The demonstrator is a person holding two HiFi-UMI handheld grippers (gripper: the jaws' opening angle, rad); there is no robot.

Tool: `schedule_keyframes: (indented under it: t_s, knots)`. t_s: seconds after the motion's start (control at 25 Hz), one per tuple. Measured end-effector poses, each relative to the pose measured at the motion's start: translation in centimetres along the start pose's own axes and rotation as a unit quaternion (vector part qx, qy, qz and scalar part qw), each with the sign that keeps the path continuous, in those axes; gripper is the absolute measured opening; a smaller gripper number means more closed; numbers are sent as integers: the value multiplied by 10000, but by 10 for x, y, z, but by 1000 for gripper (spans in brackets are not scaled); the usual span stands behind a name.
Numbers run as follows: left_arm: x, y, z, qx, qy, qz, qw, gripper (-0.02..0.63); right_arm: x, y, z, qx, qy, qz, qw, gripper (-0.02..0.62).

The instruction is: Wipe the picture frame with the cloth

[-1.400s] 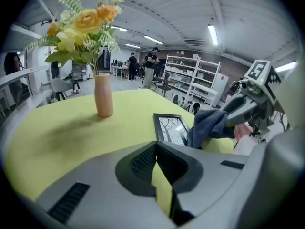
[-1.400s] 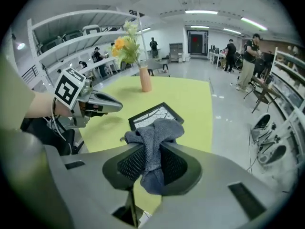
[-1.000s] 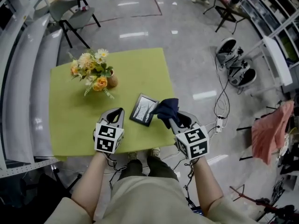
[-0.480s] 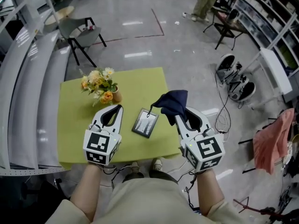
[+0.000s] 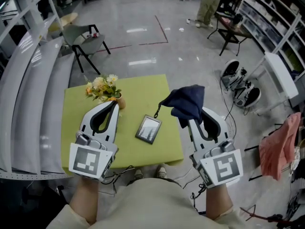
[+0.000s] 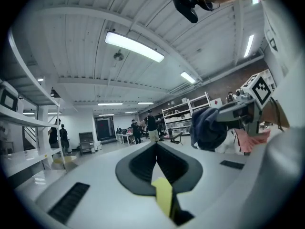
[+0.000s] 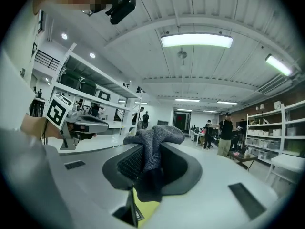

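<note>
The small picture frame [image 5: 148, 129] lies flat on the green table [image 5: 143, 92], near its front right part. Both grippers are held up high above the table, toward the head camera. My right gripper [image 5: 190, 120] is shut on a dark blue cloth [image 5: 187, 101], which bunches over its tips and hangs clear of the frame. In the right gripper view the cloth [image 7: 153, 144] fills the shut jaws of the right gripper [image 7: 148, 150]. My left gripper [image 5: 113, 104] is shut with nothing in it, above the table's left half. The left gripper [image 6: 156, 146] points out into the room.
A small vase of flowers [image 5: 103, 88] stands at the back left of the table. A chair [image 5: 86, 36] sits behind the table. White shelving [image 5: 28, 94] runs along the left. Cables and gear [image 5: 238, 78] lie on the floor at right, near a pink cloth [image 5: 279, 142].
Both grippers have risen from the table toward the head camera. The cloth, which lay at the frame's right edge, has gone up with the right gripper.
</note>
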State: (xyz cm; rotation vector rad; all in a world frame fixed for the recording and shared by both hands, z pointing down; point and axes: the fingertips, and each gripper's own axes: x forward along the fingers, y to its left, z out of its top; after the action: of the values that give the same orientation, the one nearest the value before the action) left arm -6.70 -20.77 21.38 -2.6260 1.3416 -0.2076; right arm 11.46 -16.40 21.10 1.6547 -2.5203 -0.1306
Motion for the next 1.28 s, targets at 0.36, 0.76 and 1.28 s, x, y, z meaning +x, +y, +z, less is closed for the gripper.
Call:
schedule_keyframes:
  t_s: [0.36,0.76,1.28]
  knots:
    - [-10,-12,8,-174,-155,-130,9996,8,-14,-1,6,31,-310,-52,9995,91]
    - [-10,-28,-24,-186,227,-145,9995,8,-11,7,-39,595,161,294,9977,91]
    - [-5,-36,-49,-351,369,-261,9984,8,-7,-8,-64,476,467,179,9976,91]
